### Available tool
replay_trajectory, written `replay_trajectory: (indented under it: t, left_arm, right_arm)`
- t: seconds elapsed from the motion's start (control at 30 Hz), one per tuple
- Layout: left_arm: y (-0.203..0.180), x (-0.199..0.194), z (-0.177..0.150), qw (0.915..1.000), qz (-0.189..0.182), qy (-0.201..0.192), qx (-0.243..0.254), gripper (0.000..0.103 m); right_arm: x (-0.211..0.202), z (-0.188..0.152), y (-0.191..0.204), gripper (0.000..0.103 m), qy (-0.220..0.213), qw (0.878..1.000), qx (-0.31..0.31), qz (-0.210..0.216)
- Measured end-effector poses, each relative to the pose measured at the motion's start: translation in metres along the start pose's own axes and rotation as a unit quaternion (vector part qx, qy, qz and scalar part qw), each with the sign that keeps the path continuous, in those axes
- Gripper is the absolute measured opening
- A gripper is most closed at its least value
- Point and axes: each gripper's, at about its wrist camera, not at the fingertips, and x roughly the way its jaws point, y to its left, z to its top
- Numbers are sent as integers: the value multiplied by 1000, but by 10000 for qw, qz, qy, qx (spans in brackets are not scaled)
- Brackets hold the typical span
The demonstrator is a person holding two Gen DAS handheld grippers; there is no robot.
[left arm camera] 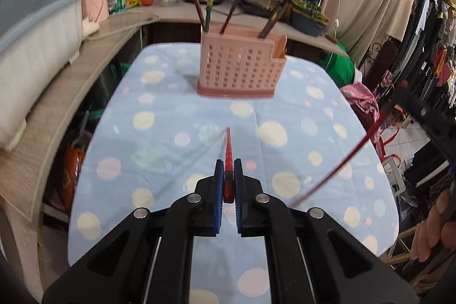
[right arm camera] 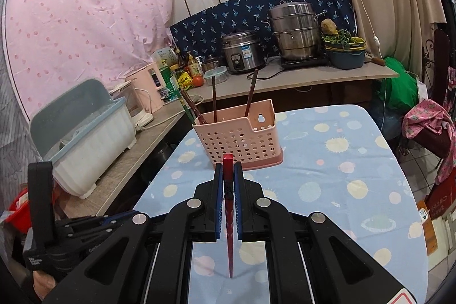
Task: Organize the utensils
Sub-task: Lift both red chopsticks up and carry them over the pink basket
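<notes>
Two red chopsticks in play, one per gripper. Left gripper [left arm camera: 228, 175] has its blue pads pressed together on a red chopstick [left arm camera: 228, 150]; the tapered tip points forward over the cloth toward the holder. Right gripper [right arm camera: 228, 178] is likewise clamped on its own red chopstick [right arm camera: 228, 207], blunt end up between the pads, thin tip hanging down toward the table. From the left wrist view that second stick shows as a blurred red streak at right.

Pink perforated utensil holder [right arm camera: 238, 138] stands upright near the far end of the table, ahead of both grippers and well apart from them. Several dark chopsticks and a green one [left arm camera: 209, 7] already lean inside its main compartment. A smaller side compartment sits at one end; contents unclear.

Blue spotted tablecloth [left arm camera: 313, 133] covers the table; no loose utensils seen on it. Counter beyond holds a rice cooker [right arm camera: 242, 51], a steel steamer pot and a dish rack.

Risks, as judged:
- Each stick is pinched at one narrow spot, so it may pivot or slip.
- A slanted tip may catch the rim or a perforation.
- The holder looks light; a push could tip it.
- Both sticks converging could cross or knock together.
</notes>
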Motion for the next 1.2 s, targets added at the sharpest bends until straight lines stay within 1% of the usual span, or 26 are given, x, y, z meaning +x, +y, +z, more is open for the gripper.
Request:
replay_trajectory:
  t: [0.27, 0.4, 0.63, 0.77, 0.93, 1.03, 1.1, 1.2]
  left_arm:
    - [-11, -11, 57, 9990, 49, -413, 159, 6]
    - [-15, -15, 84, 9980, 35, -588, 216, 6]
    - [-16, -27, 133, 9955, 13, -922, 224, 6]
    - [-19, -42, 171, 9916, 52, -1270, 226, 6]
    - [-24, -58, 217, 9833, 30, -1811, 176, 6]
    - [-26, -60, 237, 9784, 34, -2063, 152, 6]
    - [-28, -58, 251, 9737, 103, -2268, 168, 6]
    - [-30, -47, 268, 9725, 67, -2320, 213, 6]
  right_arm:
    - [15, 31, -1, 7, -73, 9998, 24, 168]
    - [21, 56, -3, 7, -223, 9995, 50, 218]
    - [39, 111, -8, 7, -482, 9982, 119, 333]
    - [53, 144, -8, 7, -632, 9974, 137, 322]
    - [72, 180, -2, 7, -812, 9963, 84, 252]
    - [87, 197, 1, 7, -885, 9958, 69, 207]
    - [97, 206, 2, 7, -917, 9956, 41, 171]
    - [111, 213, 3, 7, -926, 9956, 5, 135]
